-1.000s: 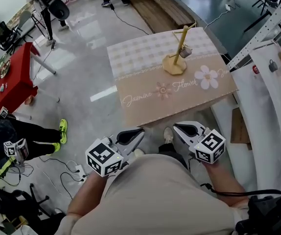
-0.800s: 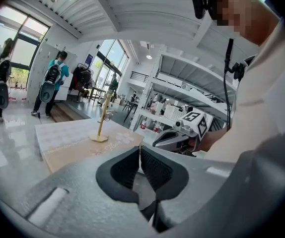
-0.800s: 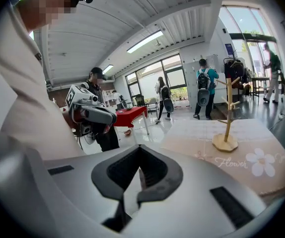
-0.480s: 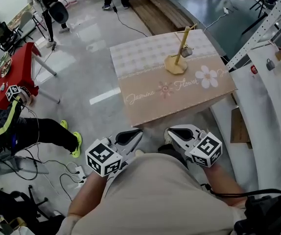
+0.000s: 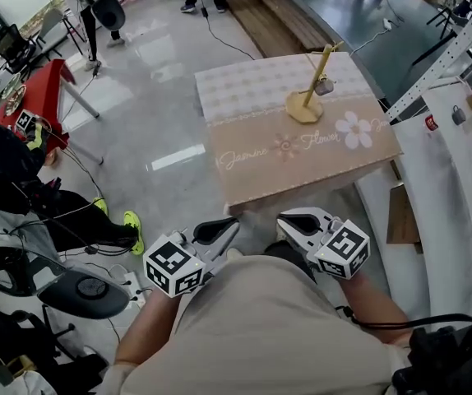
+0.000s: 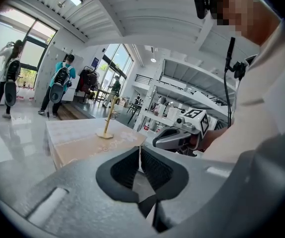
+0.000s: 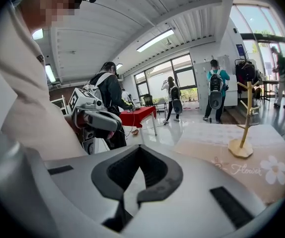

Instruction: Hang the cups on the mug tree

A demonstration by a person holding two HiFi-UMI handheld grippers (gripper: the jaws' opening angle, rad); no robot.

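A yellow wooden mug tree stands on the far right part of a table with a beige flower-print cloth. A small grey cup hangs from one of its pegs. Both grippers are held close to my body, well short of the table. The left gripper and right gripper point toward the table's near edge with nothing in them. Seen from the left gripper view, the jaws are shut and the mug tree is far ahead. From the right gripper view, the jaws are shut too, with the tree at the right.
A red side table stands far left. A person in black with yellow shoes crouches at the left beside an office-chair base and floor cables. A white rack lines the right side. Other people stand at the back.
My view has shifted, so the table sits slightly further right. The person at the left has moved nearer. The right gripper drifted a little left. Both grippers stay shut.
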